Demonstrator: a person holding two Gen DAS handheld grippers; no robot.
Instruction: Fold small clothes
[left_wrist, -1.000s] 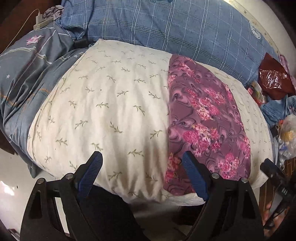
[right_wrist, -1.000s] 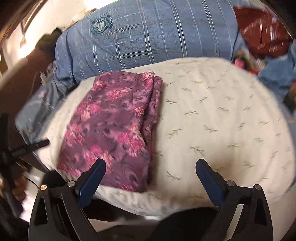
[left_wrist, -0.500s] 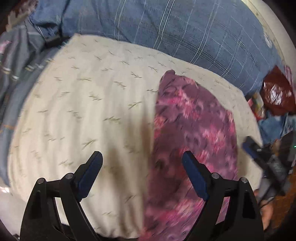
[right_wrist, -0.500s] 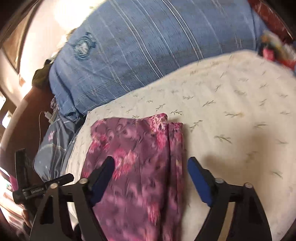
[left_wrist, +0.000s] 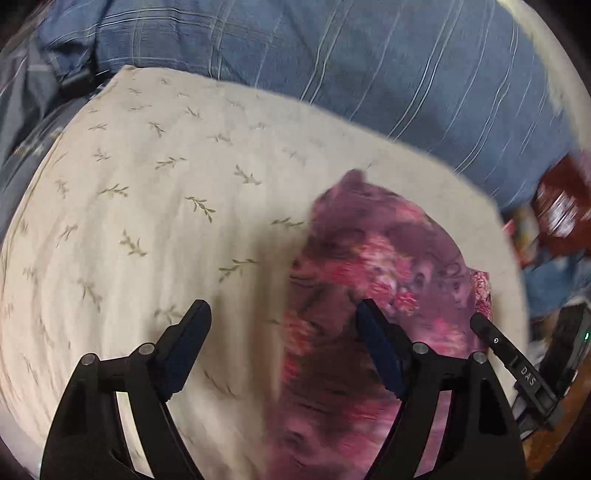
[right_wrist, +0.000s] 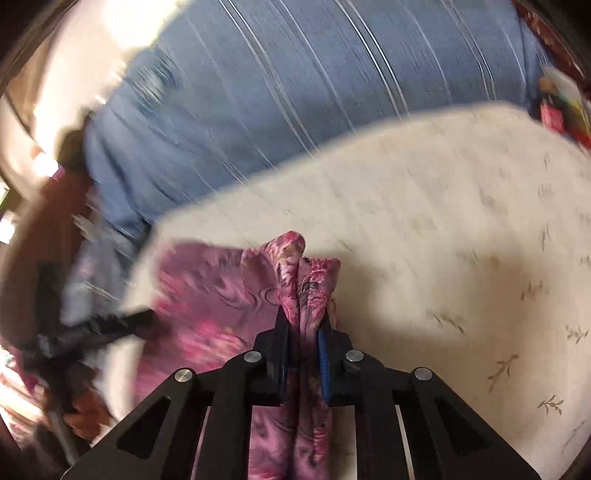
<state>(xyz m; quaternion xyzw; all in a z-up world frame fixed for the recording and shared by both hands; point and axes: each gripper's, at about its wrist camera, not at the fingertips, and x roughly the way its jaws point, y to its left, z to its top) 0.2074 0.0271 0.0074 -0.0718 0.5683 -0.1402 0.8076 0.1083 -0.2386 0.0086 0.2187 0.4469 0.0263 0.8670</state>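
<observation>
A purple floral garment (left_wrist: 388, 266) lies folded on a cream leaf-print cushion (left_wrist: 147, 203). My left gripper (left_wrist: 282, 306) hovers over the garment's left edge with its jaws wide and closing a little. Its right finger is above the cloth, its left finger above the cushion, and no pad presses on anything. In the right wrist view my right gripper (right_wrist: 304, 314) is closing on the garment (right_wrist: 207, 295), whose right edge is bunched upright between the pads. The right gripper's finger (left_wrist: 509, 362) also shows at the cloth's right side.
A blue plaid blanket (left_wrist: 332, 66) is piled behind the cushion (right_wrist: 443, 240). A dark red bag (left_wrist: 557, 206) and other clutter lie at the far right. The left gripper (right_wrist: 92, 328) and a hand (right_wrist: 85, 410) show blurred at the left in the right wrist view.
Both grippers moved in over the garment. The right gripper went from wide open to pinched on the garment's right edge, lifting it into a ridge. The left gripper's jaws narrowed slightly.
</observation>
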